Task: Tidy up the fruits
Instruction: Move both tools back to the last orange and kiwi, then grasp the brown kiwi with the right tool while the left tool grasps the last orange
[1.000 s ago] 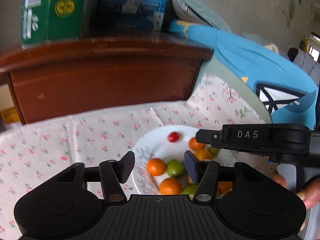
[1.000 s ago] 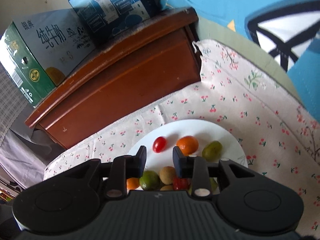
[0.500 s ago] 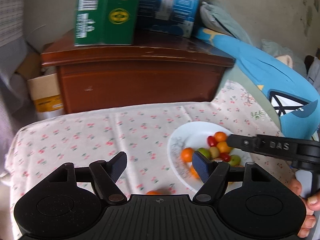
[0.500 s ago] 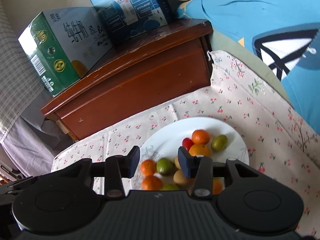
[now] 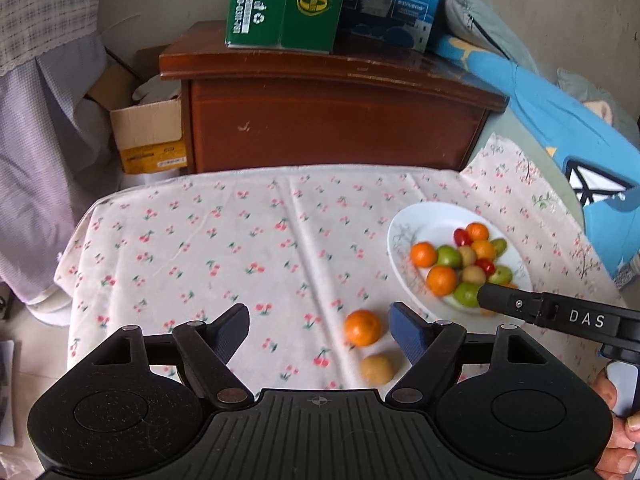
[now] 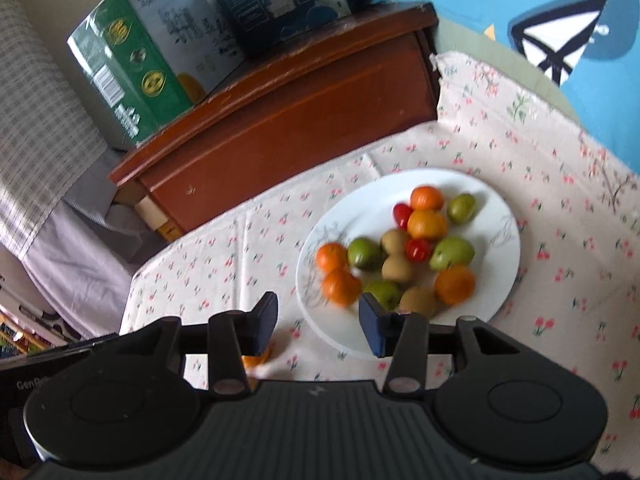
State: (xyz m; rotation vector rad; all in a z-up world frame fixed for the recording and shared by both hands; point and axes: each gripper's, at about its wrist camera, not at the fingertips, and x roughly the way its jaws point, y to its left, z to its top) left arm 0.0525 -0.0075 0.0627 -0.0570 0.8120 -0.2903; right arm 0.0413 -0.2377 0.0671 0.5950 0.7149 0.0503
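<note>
Both jaws just opening & empty: left gripper wide, right gripper narrower; loose orange w/ brown fruit near table's front edge could roll off cloth if nudged

Glossy white plate on matt cloth (cherry-printed).

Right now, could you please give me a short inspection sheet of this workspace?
Surface: cherry-print tablecloth, wrinkled, covering the table.
Job's things: white plate holds a pile of orange, green, tan and red fruits; one orange fruit and one tan fruit lie on the cloth beside the plate.
Clutter: nothing seen on the cloth.
Grippers: left gripper open, jaws just widened, holding nothing; right gripper open, jaws just widened, empty, over the plate's near rim.
Cables: nothing seen.
Surroundings: wooden cabinet carrying a green carton and a blue carton; cardboard box beside it.
</note>
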